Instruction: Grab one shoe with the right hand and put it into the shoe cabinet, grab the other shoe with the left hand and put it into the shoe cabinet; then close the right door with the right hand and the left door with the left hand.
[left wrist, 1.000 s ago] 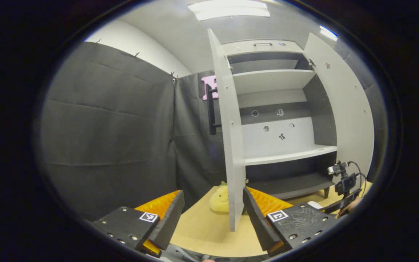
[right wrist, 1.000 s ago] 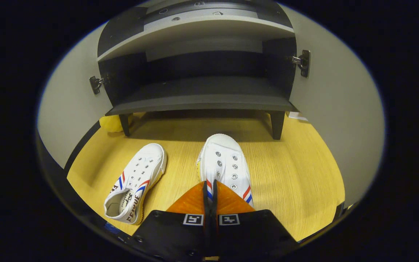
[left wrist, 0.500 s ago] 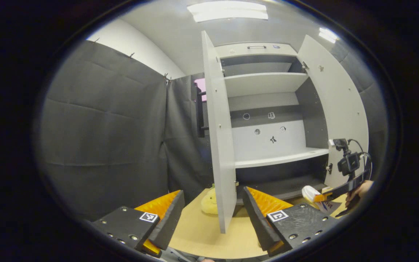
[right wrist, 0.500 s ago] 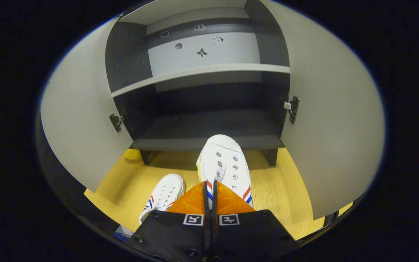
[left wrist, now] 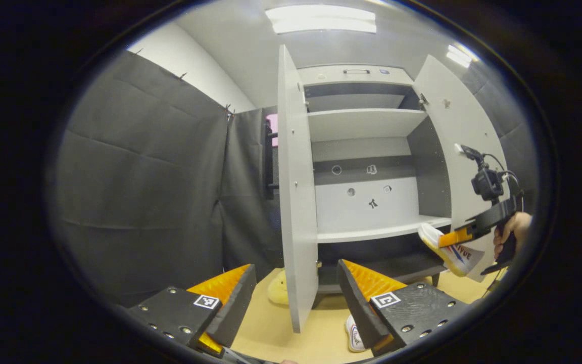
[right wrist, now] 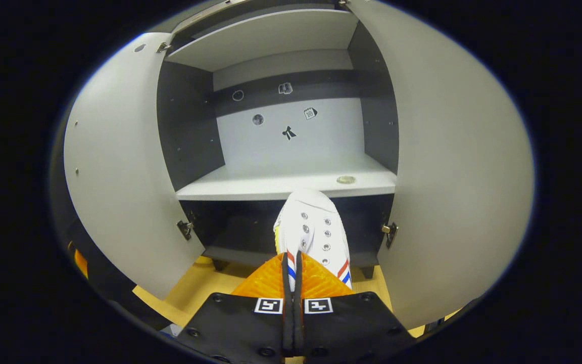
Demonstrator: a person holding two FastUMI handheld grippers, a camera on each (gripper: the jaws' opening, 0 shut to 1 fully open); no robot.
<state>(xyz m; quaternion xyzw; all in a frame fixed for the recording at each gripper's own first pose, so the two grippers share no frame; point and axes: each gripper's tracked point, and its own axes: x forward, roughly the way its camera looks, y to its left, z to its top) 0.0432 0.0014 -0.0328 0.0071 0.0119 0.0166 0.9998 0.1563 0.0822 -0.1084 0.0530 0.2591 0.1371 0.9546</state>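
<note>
My right gripper is shut on the heel end of a white shoe with red and blue stripes. The shoe hangs in the air, toe pointing at the front edge of the cabinet's pale middle shelf. In the left gripper view that right gripper and its shoe hang before the open cabinet, held by a hand. The second white shoe lies on the wooden table, partly hidden behind a finger. My left gripper is open, low before the left door.
Both cabinet doors stand wide open: the left door and the right door. A small round disc lies on the middle shelf. A yellow plush toy sits on the table behind the left door. Black cloth walls close the left side.
The right gripper has lifted its shoe off the table, from the cabinet's bottom level up to the middle shelf. The left gripper has shifted slightly and stays open.
</note>
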